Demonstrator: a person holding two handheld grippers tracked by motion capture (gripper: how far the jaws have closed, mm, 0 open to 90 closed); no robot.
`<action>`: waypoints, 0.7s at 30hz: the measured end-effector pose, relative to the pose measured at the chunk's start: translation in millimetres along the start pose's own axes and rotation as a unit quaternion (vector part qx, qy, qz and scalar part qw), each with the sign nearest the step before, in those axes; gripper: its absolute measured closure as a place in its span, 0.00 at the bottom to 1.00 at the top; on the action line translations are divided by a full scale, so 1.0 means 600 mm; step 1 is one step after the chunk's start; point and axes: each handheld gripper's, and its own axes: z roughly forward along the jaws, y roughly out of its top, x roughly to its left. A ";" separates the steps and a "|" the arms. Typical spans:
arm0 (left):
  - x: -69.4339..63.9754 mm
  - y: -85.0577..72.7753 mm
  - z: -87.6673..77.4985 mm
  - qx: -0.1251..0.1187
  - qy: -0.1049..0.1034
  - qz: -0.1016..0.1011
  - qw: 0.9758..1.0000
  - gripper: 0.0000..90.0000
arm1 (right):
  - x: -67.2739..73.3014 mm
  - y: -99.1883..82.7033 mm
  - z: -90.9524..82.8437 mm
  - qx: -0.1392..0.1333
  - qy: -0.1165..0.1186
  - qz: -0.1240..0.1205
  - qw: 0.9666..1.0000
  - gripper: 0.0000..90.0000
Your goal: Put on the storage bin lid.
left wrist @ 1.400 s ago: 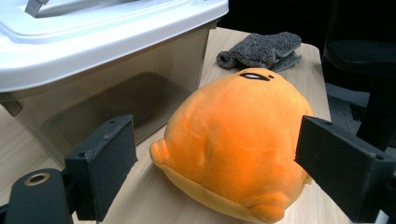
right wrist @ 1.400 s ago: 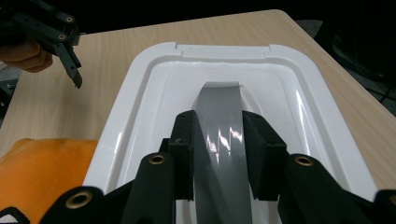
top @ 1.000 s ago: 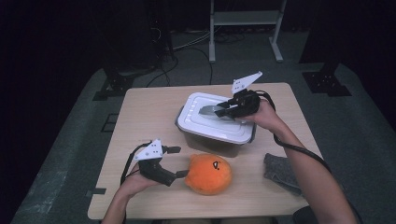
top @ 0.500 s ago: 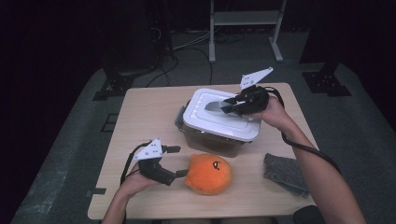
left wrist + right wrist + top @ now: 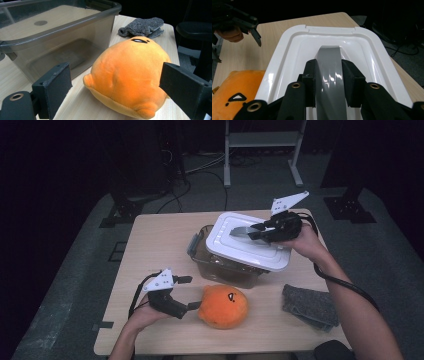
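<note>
The right hand-held gripper is clamped on the lid handle, lifting it off the box; the left hand-held gripper waits with jaws apart around the orange toy, not yet in the box.

Front-left table free, right side crowded.
Bare wood left of bin; lifted lid overhangs its right part; plush blocks the front centre, grey cloth the front right; narrow gap between plush and bin.

Left gripper: low at the near left, jaws spread wide, pads touching nothing; forearm enters from the bottom edge
Right gripper: raised at the far right, jaws clamped on a grey handle; arm stretched forward
</note>
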 end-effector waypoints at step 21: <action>0.004 -0.002 -0.001 0.002 0.007 -0.001 1.000 0.10 | 0.000 -0.041 -0.085 -0.012 -0.041 0.022 0.999 0.73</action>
